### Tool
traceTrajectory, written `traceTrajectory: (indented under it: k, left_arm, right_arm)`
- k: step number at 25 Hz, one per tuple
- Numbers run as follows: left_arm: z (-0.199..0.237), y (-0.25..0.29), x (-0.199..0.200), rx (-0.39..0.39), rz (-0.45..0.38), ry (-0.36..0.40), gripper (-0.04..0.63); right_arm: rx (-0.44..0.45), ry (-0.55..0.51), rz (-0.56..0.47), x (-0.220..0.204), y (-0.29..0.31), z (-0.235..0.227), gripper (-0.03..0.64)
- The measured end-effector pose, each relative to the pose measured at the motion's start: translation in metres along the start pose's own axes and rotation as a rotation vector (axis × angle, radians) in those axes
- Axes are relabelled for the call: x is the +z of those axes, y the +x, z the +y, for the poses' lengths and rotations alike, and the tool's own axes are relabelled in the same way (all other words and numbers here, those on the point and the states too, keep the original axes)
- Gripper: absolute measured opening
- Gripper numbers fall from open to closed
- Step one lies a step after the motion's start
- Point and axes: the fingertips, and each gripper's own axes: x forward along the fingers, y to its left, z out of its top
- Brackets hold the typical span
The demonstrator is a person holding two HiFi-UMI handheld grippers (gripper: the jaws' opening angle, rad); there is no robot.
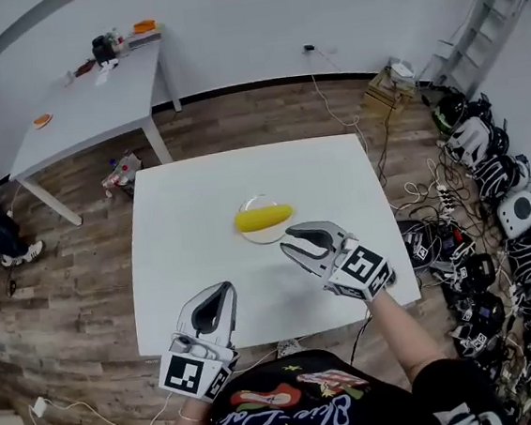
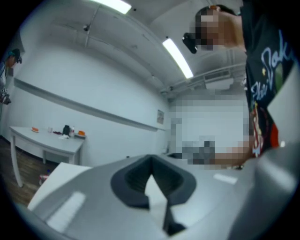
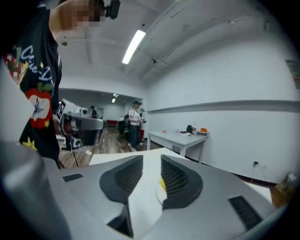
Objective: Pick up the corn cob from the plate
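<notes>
At the table's centre, the corn cob [image 1: 263, 218] lies unheld on its plate [image 1: 266, 236]. At its 4 o'clock my right gripper [image 1: 292, 244] gapes slightly, empty (left gripper [image 1: 220, 296] pressed together); gripping and lifting are left.

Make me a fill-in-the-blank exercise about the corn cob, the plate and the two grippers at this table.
1. The corn cob on the plate is ___ in colour.
2. The plate stands on a ___ table.
3. The left gripper is ___ from the plate than the right gripper.
Missing words: yellow; white; farther.
</notes>
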Motion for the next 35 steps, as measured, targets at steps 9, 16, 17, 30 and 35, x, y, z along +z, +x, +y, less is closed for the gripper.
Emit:
traceTrajectory:
  k: [9,16,17,30,35]
  left_arm:
    - [0.056,-0.003,-0.014,0.262,0.076,-0.095,-0.003]
    - [0.079,-0.027,-0.020,0.385,0.096,-0.131,-0.003]
    - [0.081,-0.028,-0.020,0.391,0.097,-0.136,-0.003]
    - [0.092,-0.023,-0.016,0.356,0.064,-0.181,-0.003]
    - [0.093,-0.022,-0.022,0.295,0.099,-0.129,-0.003]
  right_arm:
    - [0.390,-0.312,0.482,-0.107,0.115,-0.064,0.247]
    - [0.462,-0.238,0.566,-0.134,0.158,-0.077,0.255]
    - [0.477,-0.264,0.594,-0.139,0.160,-0.077,0.255]
    - [0.349,-0.050,0.589,-0.139,0.162,-0.078,0.253]
    - [0.139,0.336,0.172,-0.066,0.119,-0.079,0.253]
